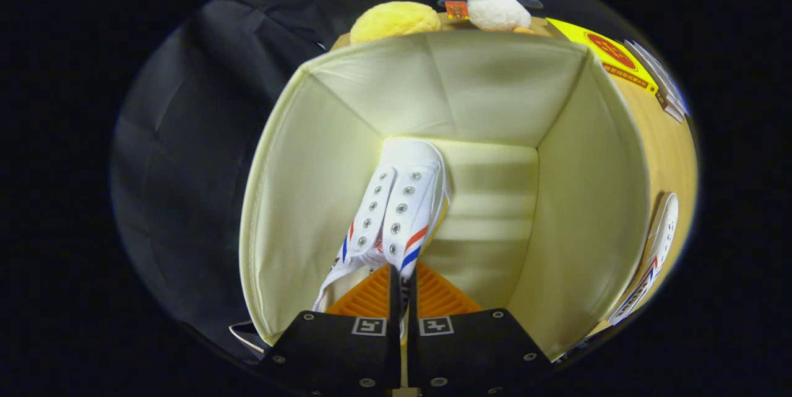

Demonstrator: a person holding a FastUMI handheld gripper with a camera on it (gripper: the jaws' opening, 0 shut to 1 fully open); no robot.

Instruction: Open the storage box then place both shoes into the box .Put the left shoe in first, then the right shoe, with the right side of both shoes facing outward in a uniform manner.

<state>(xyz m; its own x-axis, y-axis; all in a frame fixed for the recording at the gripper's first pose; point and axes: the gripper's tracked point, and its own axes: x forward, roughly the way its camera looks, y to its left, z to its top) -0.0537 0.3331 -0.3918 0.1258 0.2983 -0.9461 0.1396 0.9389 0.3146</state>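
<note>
Jaws clamped on heel of white shoe [396,211], hanging toe-down inside open storage box [278,199]; second shoe [656,248] outside box, lower right of frame.

gripper [402,282] pointing down and forward, fingers [371,298] nearly together, pinching shoe [396,211] heel

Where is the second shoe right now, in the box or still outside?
Outside. The second shoe lies beside the storage box, beyond its wall. The gripper is shut on the first shoe inside.
</note>
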